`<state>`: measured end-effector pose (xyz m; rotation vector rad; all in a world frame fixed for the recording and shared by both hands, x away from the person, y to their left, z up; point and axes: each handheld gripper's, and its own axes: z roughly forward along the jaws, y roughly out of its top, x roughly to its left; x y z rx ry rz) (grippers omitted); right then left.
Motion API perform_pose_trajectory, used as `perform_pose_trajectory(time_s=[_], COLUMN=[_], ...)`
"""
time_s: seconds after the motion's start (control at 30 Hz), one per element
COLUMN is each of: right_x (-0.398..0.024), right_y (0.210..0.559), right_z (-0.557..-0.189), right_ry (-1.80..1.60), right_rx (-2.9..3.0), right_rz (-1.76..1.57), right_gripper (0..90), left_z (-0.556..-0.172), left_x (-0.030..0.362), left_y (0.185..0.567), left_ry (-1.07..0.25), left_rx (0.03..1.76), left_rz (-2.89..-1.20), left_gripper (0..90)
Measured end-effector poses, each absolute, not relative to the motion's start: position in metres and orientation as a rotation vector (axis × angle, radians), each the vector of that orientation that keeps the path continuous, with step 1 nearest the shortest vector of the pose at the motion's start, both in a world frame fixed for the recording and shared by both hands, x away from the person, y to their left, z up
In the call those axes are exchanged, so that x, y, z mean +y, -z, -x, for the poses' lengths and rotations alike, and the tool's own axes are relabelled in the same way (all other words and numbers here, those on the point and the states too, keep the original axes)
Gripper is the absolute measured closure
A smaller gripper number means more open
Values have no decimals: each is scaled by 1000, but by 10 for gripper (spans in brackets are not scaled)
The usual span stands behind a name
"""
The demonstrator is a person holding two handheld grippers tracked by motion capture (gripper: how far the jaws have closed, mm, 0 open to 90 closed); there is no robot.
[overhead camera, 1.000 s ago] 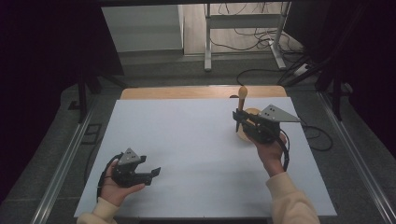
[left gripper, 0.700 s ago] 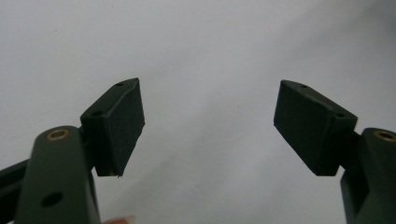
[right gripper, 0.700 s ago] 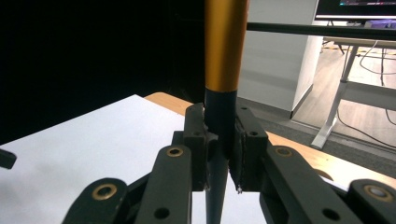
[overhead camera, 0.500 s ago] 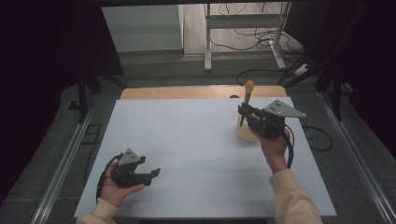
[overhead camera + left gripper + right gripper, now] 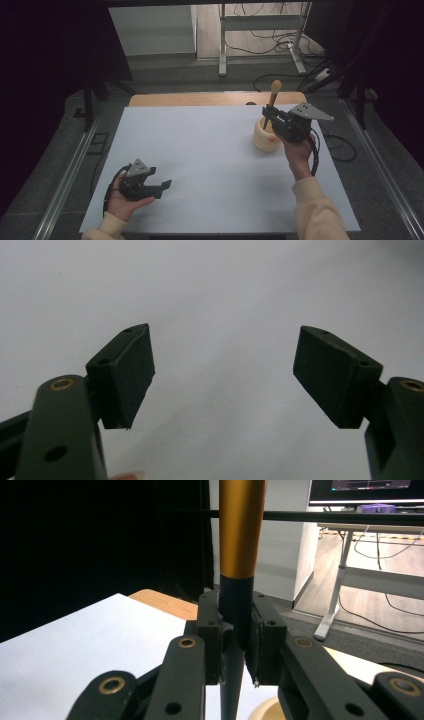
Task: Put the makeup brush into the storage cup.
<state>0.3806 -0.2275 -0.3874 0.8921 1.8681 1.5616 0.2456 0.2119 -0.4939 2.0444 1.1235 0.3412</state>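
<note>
In the high view, the right gripper (image 5: 270,119) is in the right part of the frame, a little above the middle, held in the person's right hand (image 5: 296,150). Its jaws are closed tight on a long tool (image 5: 273,100) with a dark lower shaft and an orange-brown upper part that ends in a rounded tip. The tool stands almost upright, leaning slightly, and its lower end goes down into a cream-coloured cup (image 5: 264,136) that sits on the white table (image 5: 210,150) just to the left of the gripper. In the right gripper view, the tool (image 5: 239,555) rises through the centre of the frame, and both black pads (image 5: 260,630) press on its dark shaft from the two sides.

The left gripper (image 5: 162,186) is in the lower left of the high view, low over the table, in the left hand (image 5: 122,202). Its jaws stand wide apart. In the left gripper view, between the two pads (image 5: 131,371) there is just the white table surface (image 5: 225,340), so this gripper holds nothing. The two grippers are well apart.
</note>
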Motion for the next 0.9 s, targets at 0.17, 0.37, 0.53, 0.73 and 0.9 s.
perform_pose_trajectory(time_s=[0.17,0.37,0.53,0.73,0.9], right_x=[-233,-242,-247,-251,-253], right_y=[390,395,400,409,418], right_z=[-389,-398,-405,-412,-417], right_ry=[-1531,-1518,-1493,-1459,-1434], right_rx=[1859,1843,1833,1835,1850], right_rz=[-900,-937,-946,-965,-989], right_gripper=[782,782,781,780,780], left_z=[-245,-246,-245,-246,-245], left_x=[212,212,212,211,211], left_y=[494,494,494,494,495], left_ry=[-340,-344,-347,-344,-341], left_rx=[1122,1128,1127,1126,1125], left_rz=[-2046,-2045,-2045,-2050,-2051], left_gripper=[249,249,249,248,249])
